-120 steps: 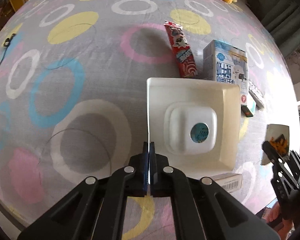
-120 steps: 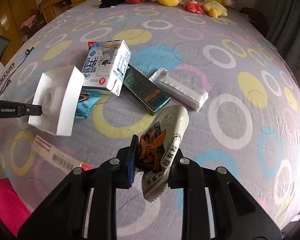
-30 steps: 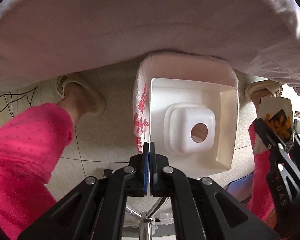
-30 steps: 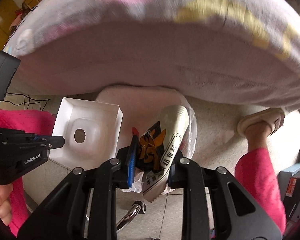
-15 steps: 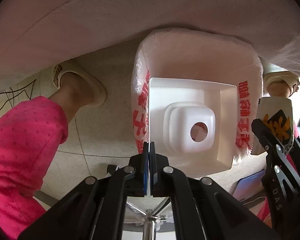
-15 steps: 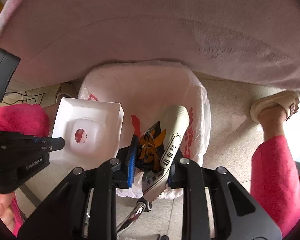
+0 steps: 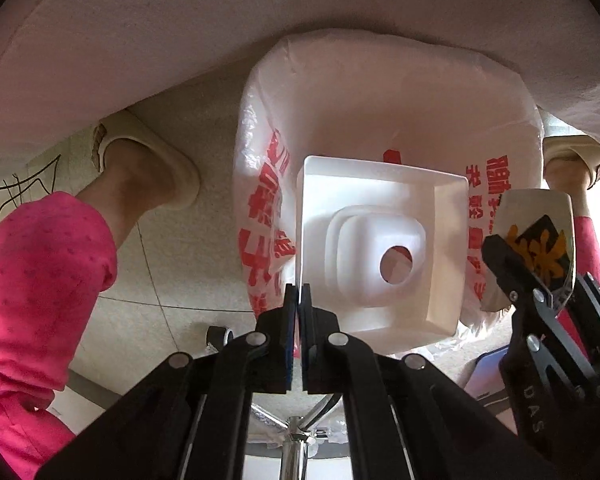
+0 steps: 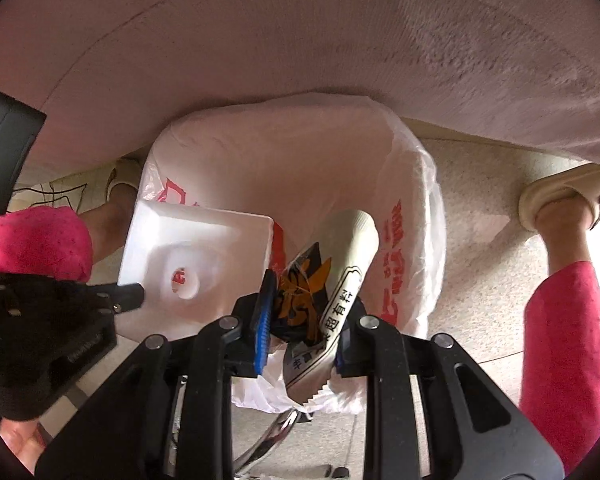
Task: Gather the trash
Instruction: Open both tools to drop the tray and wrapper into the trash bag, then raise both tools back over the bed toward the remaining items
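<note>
The left gripper was pinched tight on the thin wall of a white moulded plastic tray, square with a raised middle and a round hole, and the right gripper was clamped on a crinkled cream snack wrapper with black and orange print. Both pieces hung over the open mouth of a thin, glossy white plastic bag with red print, which stood on the speckled floor beside the bed edge. Only the left view showed a caster wheel below, while the right view alone showed the wrapper's serrated end.
</note>
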